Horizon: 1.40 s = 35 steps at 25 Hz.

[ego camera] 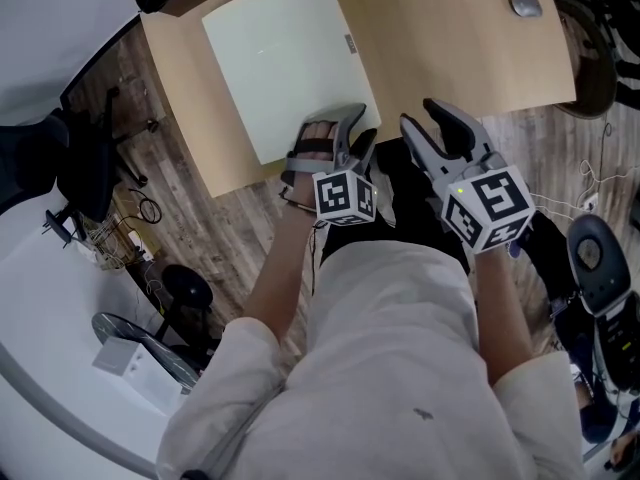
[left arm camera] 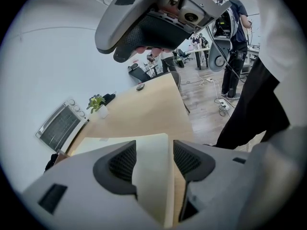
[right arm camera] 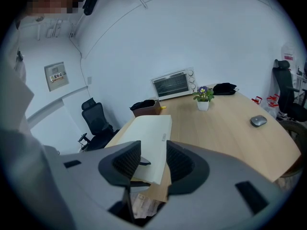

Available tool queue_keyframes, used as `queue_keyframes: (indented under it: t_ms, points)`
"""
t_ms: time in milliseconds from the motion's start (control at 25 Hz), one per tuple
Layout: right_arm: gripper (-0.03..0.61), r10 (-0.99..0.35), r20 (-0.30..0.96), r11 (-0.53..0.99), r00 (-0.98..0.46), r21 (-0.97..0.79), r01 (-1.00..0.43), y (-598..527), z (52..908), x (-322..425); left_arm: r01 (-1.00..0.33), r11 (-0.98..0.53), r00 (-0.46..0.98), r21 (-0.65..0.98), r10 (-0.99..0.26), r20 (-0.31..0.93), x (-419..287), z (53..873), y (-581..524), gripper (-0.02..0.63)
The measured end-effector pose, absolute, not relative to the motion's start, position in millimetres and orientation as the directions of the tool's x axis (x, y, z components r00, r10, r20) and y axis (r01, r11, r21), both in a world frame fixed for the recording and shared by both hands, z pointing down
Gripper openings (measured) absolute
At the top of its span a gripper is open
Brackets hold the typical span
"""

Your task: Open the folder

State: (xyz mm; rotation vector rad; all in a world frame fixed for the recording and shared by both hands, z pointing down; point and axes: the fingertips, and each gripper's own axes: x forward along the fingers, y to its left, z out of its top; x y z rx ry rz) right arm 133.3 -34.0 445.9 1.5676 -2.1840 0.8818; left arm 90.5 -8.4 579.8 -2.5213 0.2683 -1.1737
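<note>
A pale, closed folder (ego camera: 280, 63) lies flat on the wooden table (ego camera: 450, 38), near its front left edge. My left gripper (ego camera: 352, 128) is at the folder's near right corner, open. In the left gripper view the folder's right edge (left arm camera: 153, 176) runs through the gap of the left gripper (left arm camera: 154, 159); whether the pads touch it I cannot tell. My right gripper (ego camera: 432, 118) hovers just right of it over the table's front edge, open and empty. Past the right gripper (right arm camera: 153, 162) in its own view lies the folder (right arm camera: 151, 128).
A grey mouse (ego camera: 525, 5) lies at the table's far right. A potted plant (right arm camera: 203, 99), a toaster oven (right arm camera: 173, 84), a brown box (right arm camera: 146, 108) and a dark bag (right arm camera: 224, 88) line the far side. A black office chair (right arm camera: 96, 121) stands left of the table.
</note>
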Motion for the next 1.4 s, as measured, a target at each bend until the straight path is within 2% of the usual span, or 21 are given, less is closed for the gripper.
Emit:
queue_keyframes:
  t_ms: [320,560,1080,1400]
  points:
    - [0.166,-0.742,0.575,0.210,-0.346,-0.291,-0.933,-32.4,445.0,132.0,-0.031,-0.923,0.665,-0.383,-0.305,0.681,89.9,576.3,-10.1,0.225]
    - [0.161,-0.741,0.578,0.209,-0.343,-0.288,-0.935,-29.2,443.5,131.2,-0.002,-0.939,0.682,-0.343,-0.252,0.687,89.0,572.6,-6.4,0.175]
    - [0.156,-0.746,0.576,0.204,-0.335,-0.281,-0.938,-25.2,439.8,133.0,0.038,-0.953,0.704,-0.302,-0.189,0.685,87.5,567.0,-0.7,0.117]
    - [0.156,-0.736,0.585,0.224,-0.341,-0.265,-0.938,-25.4,440.3,133.8,0.024,-0.968,0.752,-0.249,-0.147,0.642,87.3,558.5,2.0,0.086]
